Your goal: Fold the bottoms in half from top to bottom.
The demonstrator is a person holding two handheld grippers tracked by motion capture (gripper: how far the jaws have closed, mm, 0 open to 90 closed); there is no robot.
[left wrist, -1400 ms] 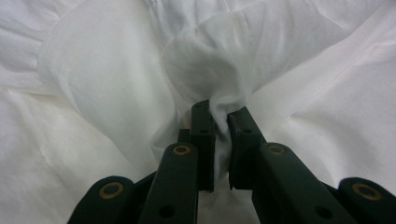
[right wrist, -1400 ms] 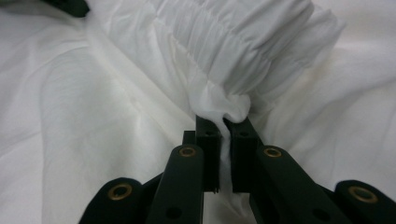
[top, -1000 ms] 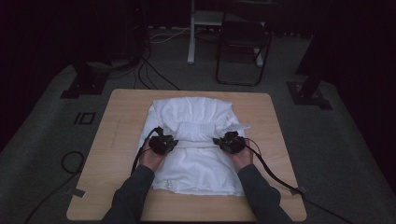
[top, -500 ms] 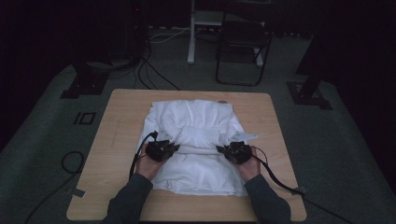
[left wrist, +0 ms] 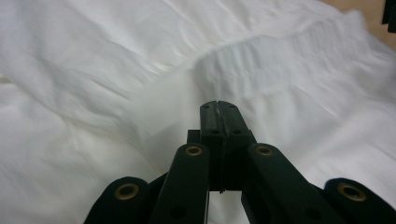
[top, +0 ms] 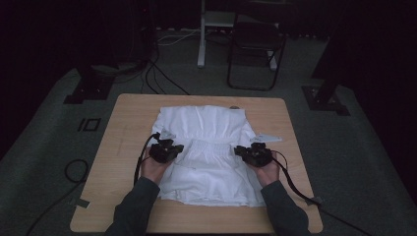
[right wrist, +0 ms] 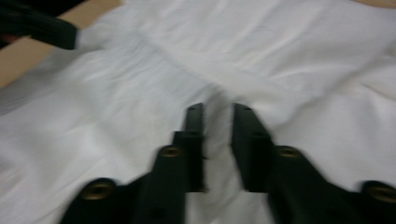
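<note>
Right tool (right wrist: 218,112) blurred, tips slightly apart above white garment (right wrist: 303,70).

The person is wearing dark grey long sleeves (top: 135,206) reaching down to the wrists. Both tongs, left (top: 166,150) and right (top: 252,154), are showing black bodies with brass-coloured screws (left wrist: 193,150) at the linkages, each trailing a black cable (top: 295,186).

White garment (top: 206,147), plain and unpatterned, with a band of fine gathered ribbing across its middle, lying on a light wood-grain table (top: 118,147). Left of the garment, the left gripper (top: 166,150) is black, with brass-coloured rivets; right of the garment, the right gripper (top: 255,154) is likewise black. Beyond the garment, a black chair (top: 255,54) stands on a grey carpet (top: 44,147).
</note>
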